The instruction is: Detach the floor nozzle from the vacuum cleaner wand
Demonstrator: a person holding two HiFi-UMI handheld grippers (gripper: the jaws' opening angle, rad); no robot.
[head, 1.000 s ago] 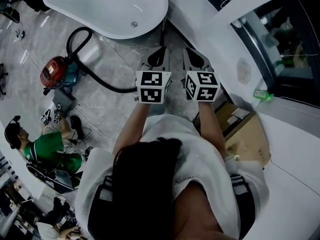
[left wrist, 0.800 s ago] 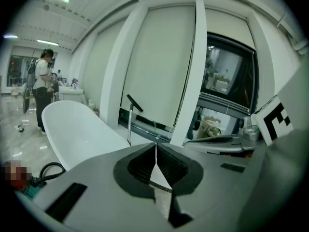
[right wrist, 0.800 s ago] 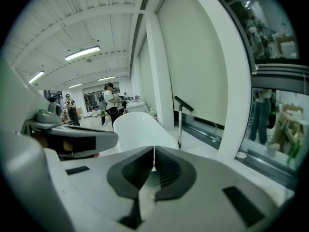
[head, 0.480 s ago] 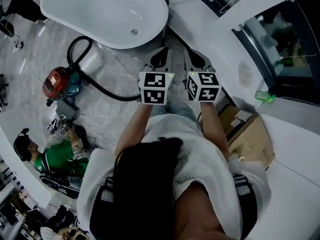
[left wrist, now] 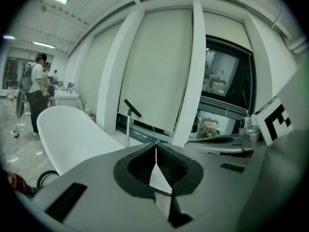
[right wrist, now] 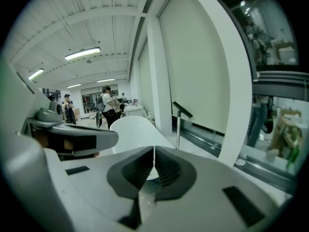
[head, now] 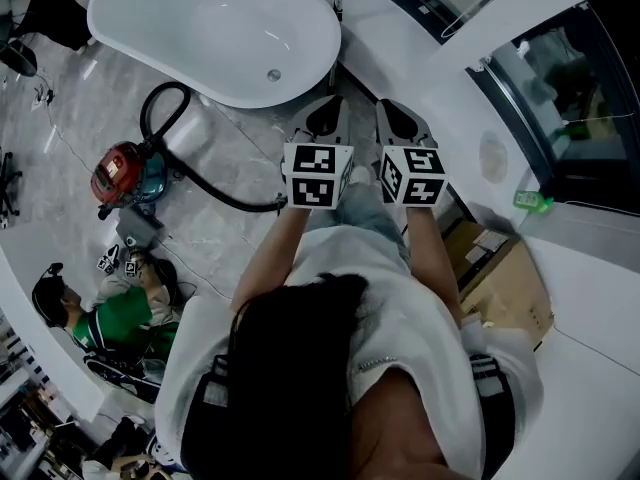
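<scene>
Vacuum cleaner point(head: 120, 173) down on the grey floor point(head: 220, 243), red body, well off to the left of both hands and near the white bathtub point(head: 215, 28). Black hose point(head: 245, 205) looping off it, running toward the left hand-held gripper point(head: 324, 116), then lost behind the marker cube. Wand and floor nozzle not to be made out anywhere; hidden or out of frame, cannot say which.

Left hand-held gripper pinched fully together, nothing between the jaws. Right hand-held gripper point(head: 397, 118) likewise closed tight and empty, side by side with the left, both held out in front above the floor. No contact with anything yet.

Judging the job ahead: probably a rigid plastic nozzle on a stiff tube, light enough, smooth and a touch slippery, likely joined by a friction fit or a catch. Best bet: one grip on the wand just above the joint, the other on the nozzle's neck, then a straight pull apart with a slight twist. Worth opening both sets of jaws first, and worth minding the hose underfoot on the way over.
</scene>
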